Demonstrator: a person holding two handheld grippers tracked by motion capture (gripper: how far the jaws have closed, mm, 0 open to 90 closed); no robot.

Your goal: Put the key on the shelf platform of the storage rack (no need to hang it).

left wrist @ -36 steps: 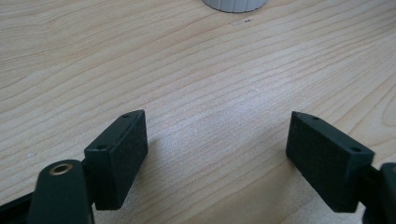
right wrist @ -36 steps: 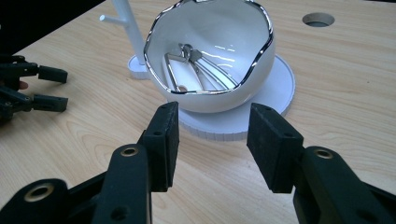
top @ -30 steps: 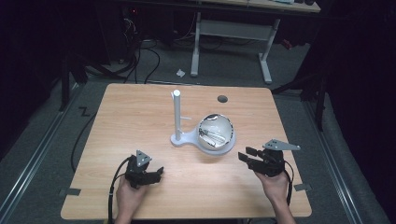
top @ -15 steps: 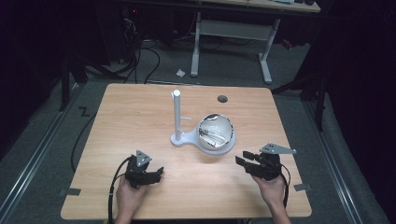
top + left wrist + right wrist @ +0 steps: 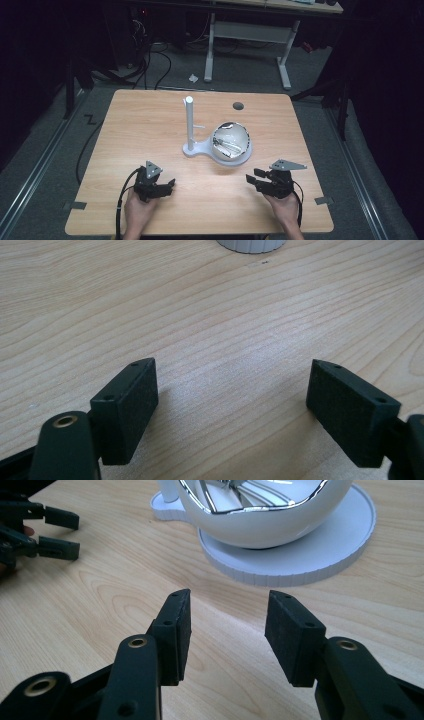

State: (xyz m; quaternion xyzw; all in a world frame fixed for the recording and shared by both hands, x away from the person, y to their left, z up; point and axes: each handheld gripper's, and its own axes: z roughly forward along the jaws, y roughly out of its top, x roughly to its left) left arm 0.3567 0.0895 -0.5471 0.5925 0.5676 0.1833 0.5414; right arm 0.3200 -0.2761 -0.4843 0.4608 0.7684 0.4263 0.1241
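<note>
White bowl [image 5: 231,143] with chrome rim sits on round stand base [image 5: 320,555].

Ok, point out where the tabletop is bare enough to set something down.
Bare wood runs down the table's left side, left of the white post, and along the far edge beside the dark hole. The near strip between the left claw and right claw is also free. The middle is crowded: the bowl sits on the stand's round base.

wooden table [image 5: 150,125], dark hole [image 5: 238,106] near far edge
</note>
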